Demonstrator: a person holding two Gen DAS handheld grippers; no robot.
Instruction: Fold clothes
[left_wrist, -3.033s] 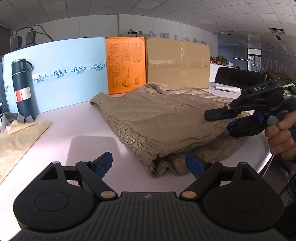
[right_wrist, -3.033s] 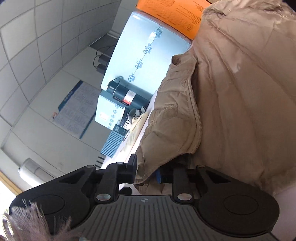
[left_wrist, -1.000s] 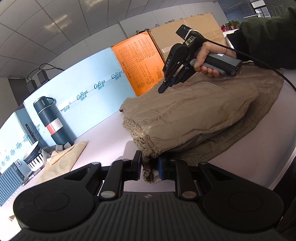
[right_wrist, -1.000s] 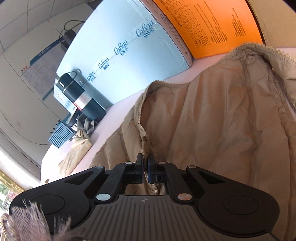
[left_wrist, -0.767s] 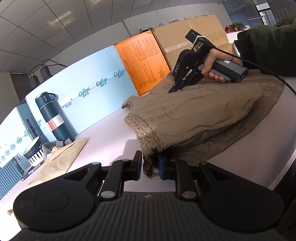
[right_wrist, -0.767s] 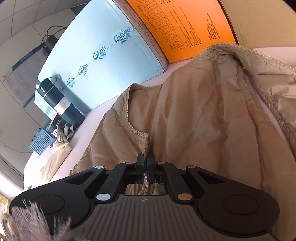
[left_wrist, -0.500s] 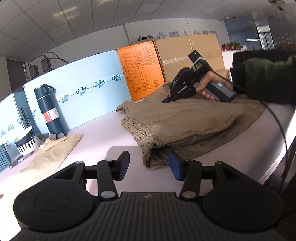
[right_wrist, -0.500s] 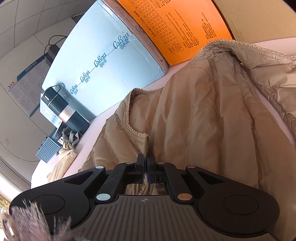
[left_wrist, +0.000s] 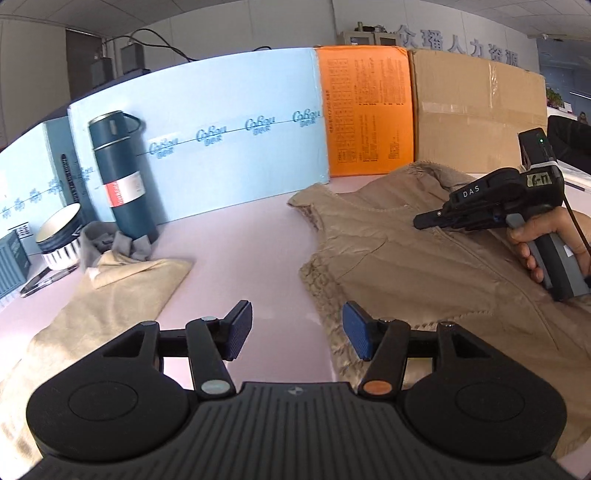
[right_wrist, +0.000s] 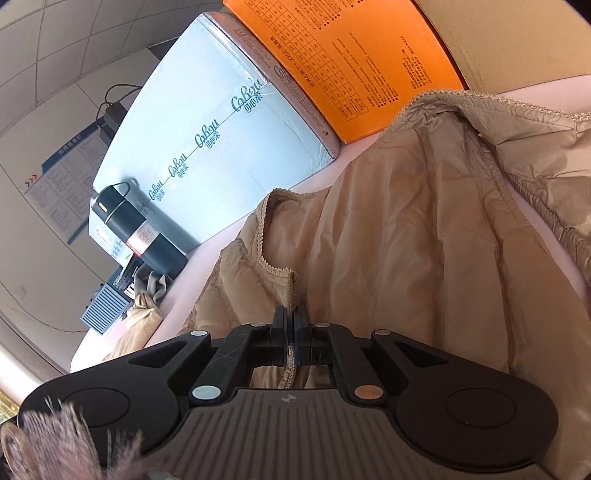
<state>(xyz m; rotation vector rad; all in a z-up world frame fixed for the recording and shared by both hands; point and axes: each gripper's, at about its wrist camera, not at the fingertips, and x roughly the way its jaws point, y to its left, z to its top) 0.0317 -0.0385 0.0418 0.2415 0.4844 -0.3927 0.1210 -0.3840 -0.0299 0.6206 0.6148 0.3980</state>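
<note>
On the pale pink table (left_wrist: 236, 236) the tan padded jacket (left_wrist: 424, 266) lay folded on the right side, its near and right parts cut off by the left gripper (left_wrist: 297, 332) body and the frame edge in the left wrist view. We saw the left gripper's jaws spread, having just been opening, with nothing between them and bare table beneath. The right gripper (right_wrist: 290, 328) had its jaws pressed together, pinching the jacket's trimmed edge, probably near the zip, though its body hid the cloth below. The right hand (left_wrist: 546, 240) was partly cut off. A beige cloth (left_wrist: 110, 295) lay at the left, running under the left gripper. Between cloth and jacket, open table ran back to the blue box (left_wrist: 229, 140) and dark flask (left_wrist: 122, 177).
</note>
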